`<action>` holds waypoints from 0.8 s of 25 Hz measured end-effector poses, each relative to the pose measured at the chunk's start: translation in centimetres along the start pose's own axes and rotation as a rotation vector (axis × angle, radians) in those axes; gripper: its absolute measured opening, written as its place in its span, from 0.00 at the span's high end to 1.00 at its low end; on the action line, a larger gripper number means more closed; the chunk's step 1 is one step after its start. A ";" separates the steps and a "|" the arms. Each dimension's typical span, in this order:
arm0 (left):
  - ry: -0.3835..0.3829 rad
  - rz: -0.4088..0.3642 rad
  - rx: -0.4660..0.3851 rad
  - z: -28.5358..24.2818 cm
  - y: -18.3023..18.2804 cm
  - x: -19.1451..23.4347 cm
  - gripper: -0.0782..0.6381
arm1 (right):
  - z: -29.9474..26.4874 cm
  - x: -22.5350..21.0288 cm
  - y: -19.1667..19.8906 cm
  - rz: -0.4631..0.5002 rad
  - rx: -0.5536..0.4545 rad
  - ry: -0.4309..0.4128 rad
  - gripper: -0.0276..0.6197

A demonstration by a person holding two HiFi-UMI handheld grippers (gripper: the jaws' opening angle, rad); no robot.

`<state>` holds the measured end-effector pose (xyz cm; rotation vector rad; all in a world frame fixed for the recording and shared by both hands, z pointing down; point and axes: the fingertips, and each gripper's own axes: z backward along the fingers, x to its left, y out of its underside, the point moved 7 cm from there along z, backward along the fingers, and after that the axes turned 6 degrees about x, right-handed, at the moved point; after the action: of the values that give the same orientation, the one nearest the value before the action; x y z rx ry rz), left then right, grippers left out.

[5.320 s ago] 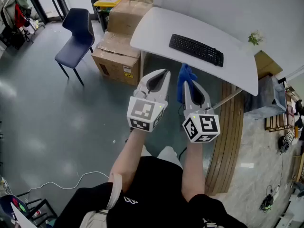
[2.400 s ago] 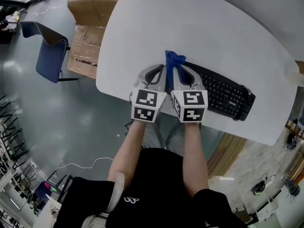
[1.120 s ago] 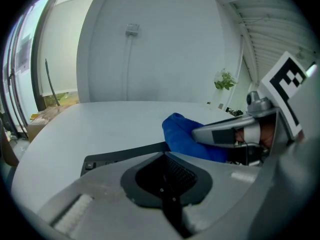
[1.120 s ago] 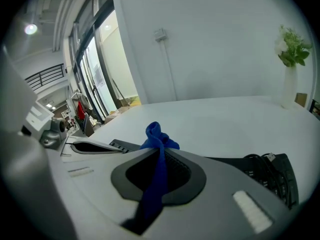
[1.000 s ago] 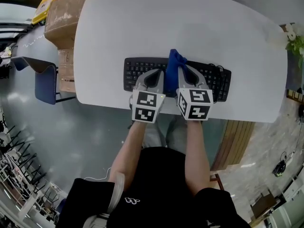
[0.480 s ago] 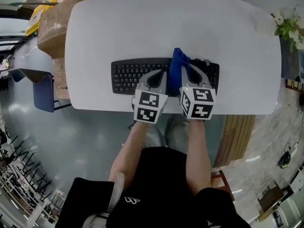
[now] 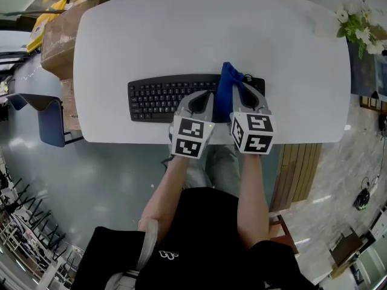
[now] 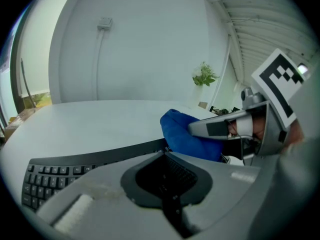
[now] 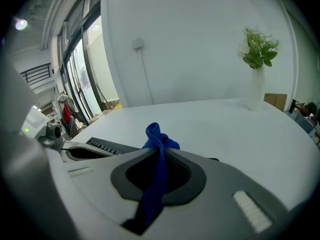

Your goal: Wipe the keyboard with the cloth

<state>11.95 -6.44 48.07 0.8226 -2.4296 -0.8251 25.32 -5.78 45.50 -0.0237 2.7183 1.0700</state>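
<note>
A black keyboard (image 7: 158, 95) lies on the white table (image 7: 181, 35), near its front edge. My right gripper (image 7: 234, 84) is shut on a blue cloth (image 7: 226, 87), which hangs over the keyboard's right part. In the right gripper view the blue cloth (image 9: 156, 149) is pinched between the jaws, with the keyboard (image 9: 107, 146) to the left. My left gripper (image 7: 206, 94) is shut with nothing in it, close beside the right one over the keyboard. In the left gripper view the cloth (image 8: 186, 136) shows to the right and the keyboard (image 8: 55, 176) lies below.
A vase with a green plant (image 7: 357, 24) stands at the table's far right corner. Cardboard boxes (image 7: 51, 26) and a dark chair (image 7: 43, 110) sit on the floor left of the table. A wooden slatted panel (image 7: 293, 174) lies at the right.
I have walked up to the table from across the room with the cloth in my right gripper. In the last second both grippers have shifted right along the keyboard.
</note>
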 end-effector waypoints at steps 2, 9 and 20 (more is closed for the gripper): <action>0.012 0.003 -0.006 -0.5 -0.3 -0.9 0.89 | 0.5 -0.9 0.0 0.001 -0.002 0.011 0.92; 0.040 0.015 -0.027 -2.1 -1.1 -3.8 0.89 | 2.2 -4.2 0.1 -0.008 -0.007 0.047 0.92; 0.050 0.028 -0.049 -3.3 -1.8 -7.0 0.89 | 4.1 -9.8 1.2 -0.050 -0.004 0.125 0.92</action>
<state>19.60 -4.28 47.81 0.7798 -2.3630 -0.8399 35.60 -2.80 45.46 -0.1639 2.8094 1.0940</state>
